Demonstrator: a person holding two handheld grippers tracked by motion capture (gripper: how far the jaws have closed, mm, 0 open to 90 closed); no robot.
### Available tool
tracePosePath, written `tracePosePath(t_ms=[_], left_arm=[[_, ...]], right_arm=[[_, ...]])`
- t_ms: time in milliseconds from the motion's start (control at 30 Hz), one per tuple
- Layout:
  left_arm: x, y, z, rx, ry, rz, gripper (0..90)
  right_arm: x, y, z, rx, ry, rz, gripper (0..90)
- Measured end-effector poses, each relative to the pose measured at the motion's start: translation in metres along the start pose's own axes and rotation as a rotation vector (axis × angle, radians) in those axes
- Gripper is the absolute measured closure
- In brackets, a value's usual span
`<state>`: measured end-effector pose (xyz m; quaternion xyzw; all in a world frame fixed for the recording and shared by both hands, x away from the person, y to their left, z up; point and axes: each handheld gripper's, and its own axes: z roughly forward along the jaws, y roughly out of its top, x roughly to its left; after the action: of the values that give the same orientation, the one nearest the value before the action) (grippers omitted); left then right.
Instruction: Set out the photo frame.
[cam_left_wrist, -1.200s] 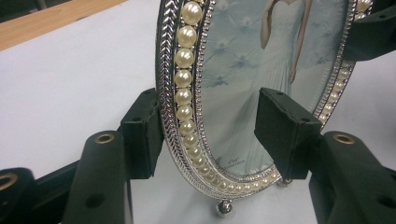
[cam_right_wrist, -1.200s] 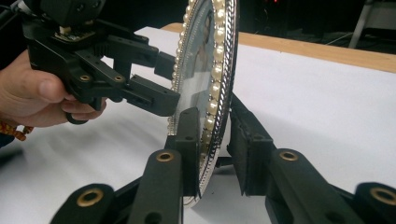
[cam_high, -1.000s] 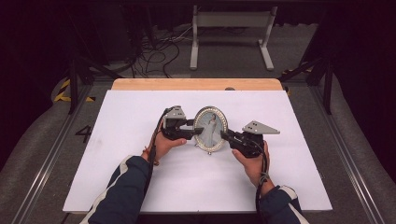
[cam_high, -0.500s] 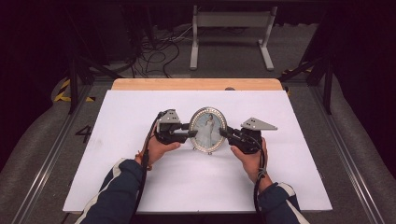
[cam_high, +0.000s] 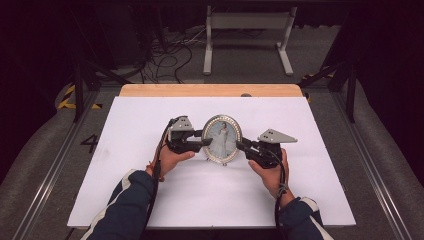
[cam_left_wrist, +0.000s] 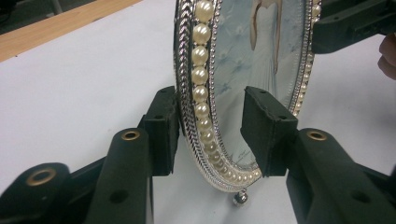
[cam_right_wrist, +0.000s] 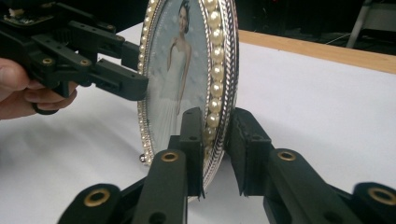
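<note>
Where frame (cam_left_wrist: 219, 116) meets table (cam_left_wrist: 70, 102), foot half cut off.

My left tongs (cam_left_wrist: 210, 135) straddle the lower rim of an oval picture frame (cam_left_wrist: 233, 93) that stands upright on the white bench (cam_left_wrist: 84, 79). One pad sits against the frame's silver braided back edge; the other stands clear in front of the glass, with a gap to the pearl border, and my jaws have just been opening a little. A small ball foot (cam_left_wrist: 240, 198) under the frame rests on the bench. At the far rim the other tongs (cam_left_wrist: 350, 25) reach the frame, a fingertip beside them. A wooden strip (cam_left_wrist: 60, 25) edges the bench.
</note>
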<state>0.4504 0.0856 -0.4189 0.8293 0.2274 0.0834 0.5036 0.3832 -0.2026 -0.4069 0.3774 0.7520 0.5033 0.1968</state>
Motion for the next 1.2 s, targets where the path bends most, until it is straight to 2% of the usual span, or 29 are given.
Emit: tracePosePath(t_ms=[67, 133, 233, 300, 367, 533, 633, 867, 1000, 1200], left_arm=[[0.001, 0.0, 0.0, -0.003, 0.008, -0.004, 63.7], [0.002, -0.001, 0.0, -0.009, -0.001, -0.012, 66.6], [0.002, -0.001, -0.002, -0.01, -0.009, -0.016, 68.0], [0.001, 0.0, -0.003, -0.001, -0.007, -0.007, 68.4], [-0.002, -0.001, -0.004, -0.006, -0.015, -0.02, 68.6], [-0.008, -0.005, -0.003, 0.004, -0.007, -0.016, 68.1], [-0.01, -0.007, -0.004, -0.005, -0.006, -0.028, 67.6], [-0.014, -0.009, -0.006, -0.009, 0.004, -0.022, 66.9], [-0.018, -0.009, -0.005, -0.01, 0.029, -0.012, 66.7], [-0.019, -0.01, -0.005, -0.009, 0.046, -0.011, 67.9]], right_arm=[[0.002, -0.002, 0.0, 0.004, -0.005, 0.0, 76.0], [0.002, -0.003, 0.0, 0.001, -0.008, 0.006, 76.0], [0.001, -0.003, 0.001, 0.003, -0.014, 0.014, 75.9], [0.0, -0.002, 0.002, 0.005, -0.015, 0.02, 75.8], [-0.001, -0.002, 0.002, 0.003, -0.019, 0.026, 76.0], [-0.005, 0.001, 0.002, -0.003, -0.022, 0.032, 76.2], [-0.007, 0.002, 0.002, -0.001, -0.016, 0.033, 76.1], [-0.007, 0.003, 0.004, 0.001, -0.019, 0.028, 75.2], [-0.008, 0.003, 0.005, 0.003, -0.028, 0.031, 74.8], [-0.005, 0.003, 0.004, 0.011, -0.033, 0.027, 75.0]])
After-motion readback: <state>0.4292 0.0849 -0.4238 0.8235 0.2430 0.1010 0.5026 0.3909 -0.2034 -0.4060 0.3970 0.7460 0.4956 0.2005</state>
